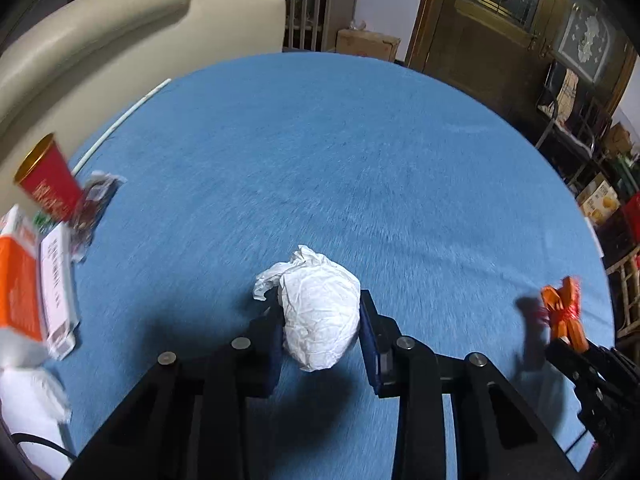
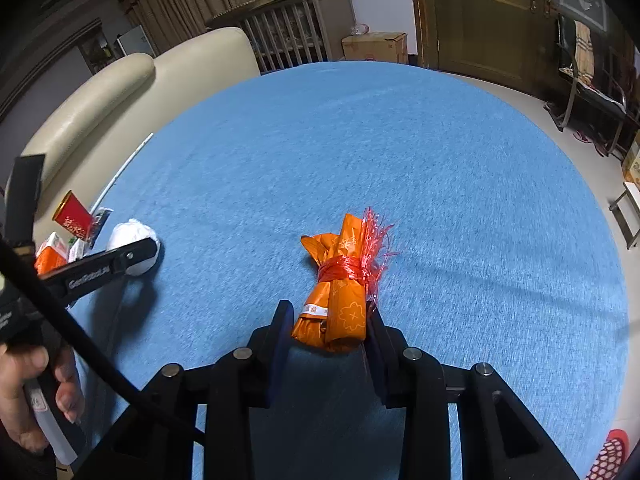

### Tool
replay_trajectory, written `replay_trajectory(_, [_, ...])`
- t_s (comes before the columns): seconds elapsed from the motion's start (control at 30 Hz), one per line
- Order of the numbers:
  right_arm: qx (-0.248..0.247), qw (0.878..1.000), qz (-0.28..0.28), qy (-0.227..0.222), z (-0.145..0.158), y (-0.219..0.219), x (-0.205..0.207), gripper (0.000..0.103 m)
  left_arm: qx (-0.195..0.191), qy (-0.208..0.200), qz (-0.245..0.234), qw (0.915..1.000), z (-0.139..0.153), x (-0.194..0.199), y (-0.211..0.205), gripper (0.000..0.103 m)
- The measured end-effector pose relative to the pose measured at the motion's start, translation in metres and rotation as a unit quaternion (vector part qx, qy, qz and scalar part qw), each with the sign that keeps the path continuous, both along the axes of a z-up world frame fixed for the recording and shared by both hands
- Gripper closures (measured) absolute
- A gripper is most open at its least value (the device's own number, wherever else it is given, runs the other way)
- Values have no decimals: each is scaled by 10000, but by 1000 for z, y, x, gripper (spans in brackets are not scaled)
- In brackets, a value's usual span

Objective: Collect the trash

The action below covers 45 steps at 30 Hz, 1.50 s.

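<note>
A crumpled white paper ball (image 1: 320,308) is clamped between the fingers of the left hand-held gripper (image 1: 322,320), and a shadow under it suggests it is carried above the blue counter (image 1: 340,168) rather than resting on it. An orange wrapper bundle (image 2: 340,292), tied round with red plastic string, is clamped in the right hand-held gripper (image 2: 330,328) — only its lower end is held between the fingers, the tied top and frayed string standing free above them.

Along the left edge of the counter more trash is gathered: a red paper cup (image 1: 50,180) tilted on its side, a crinkled foil wrapper (image 1: 90,208) touching it, an orange and white carton (image 1: 24,276) and a white straw (image 1: 120,124) lying near the edge by the cream sofa (image 1: 120,32).

Two risks are judged likely. The paper ball is soft, so it could be squeezed out of the grip if the hold is slackened in transit. The bundle is held low — a quick swing could tip it out sideways. No bin can be seen in either view, so a blind drop could miss.
</note>
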State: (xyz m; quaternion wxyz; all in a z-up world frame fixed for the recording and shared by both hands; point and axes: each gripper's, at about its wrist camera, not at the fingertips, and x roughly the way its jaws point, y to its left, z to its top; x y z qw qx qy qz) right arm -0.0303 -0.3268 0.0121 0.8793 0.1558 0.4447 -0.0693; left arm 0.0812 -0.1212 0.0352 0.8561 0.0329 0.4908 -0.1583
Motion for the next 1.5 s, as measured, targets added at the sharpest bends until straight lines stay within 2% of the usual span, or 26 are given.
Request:
replay_trajectory(0.27, [107,9998,103,-104,6,21,-30,66,-201,-50,8,9998,15,-59,30,68])
replay_trajectory(0.7, [384,9990,184,-111,2,53,-92,66,-61,-16,-85,9999,18,-136,47,68])
replay_trajectory(1.07, [650,9977,185,-105,-4,70,-137,66,8,-130,-158,9998,28,-165,53,68])
replay_trajectory(1.5, [787,9967,155,-141,-3,71,-151,66,65,-100,-275,9996,25,-179,45,68])
